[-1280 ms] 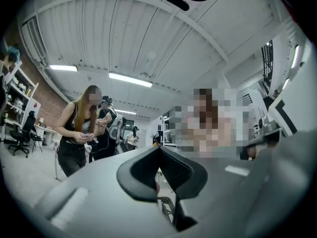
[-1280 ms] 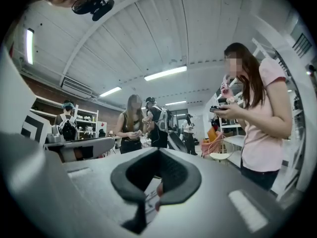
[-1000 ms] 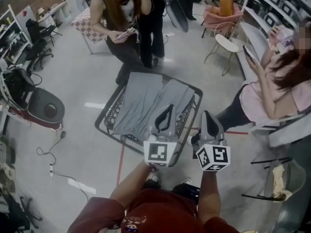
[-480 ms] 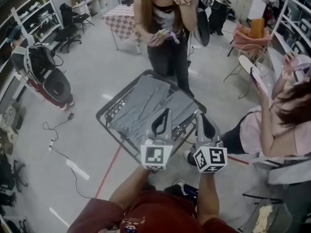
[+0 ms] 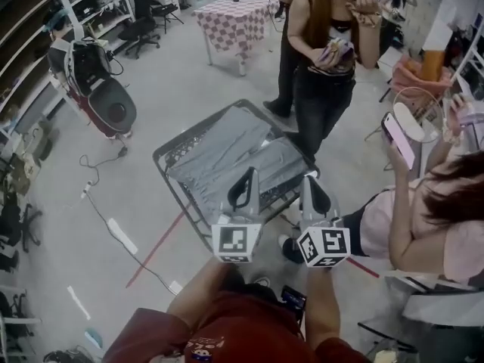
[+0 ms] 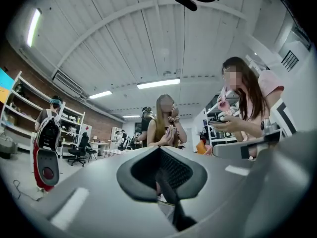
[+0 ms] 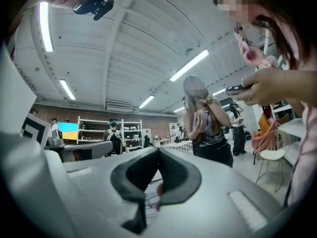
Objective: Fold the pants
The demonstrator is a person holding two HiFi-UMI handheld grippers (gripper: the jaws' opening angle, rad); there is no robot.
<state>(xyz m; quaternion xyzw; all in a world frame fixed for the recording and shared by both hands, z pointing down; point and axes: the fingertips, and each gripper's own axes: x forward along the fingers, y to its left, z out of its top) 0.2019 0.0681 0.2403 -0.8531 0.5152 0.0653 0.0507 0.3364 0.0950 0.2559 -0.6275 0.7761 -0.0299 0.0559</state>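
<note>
Over the table (image 5: 160,159), left hand-held gripper (image 5: 246,181) and right hand-held gripper (image 5: 311,186) are held shut, empty. Pants (image 5: 219,157) are spread flat, likely for folding.

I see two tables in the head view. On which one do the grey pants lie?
On the dark wire table; the pants are spread flat on it. The table with the checked cloth, further back, holds none.
</note>
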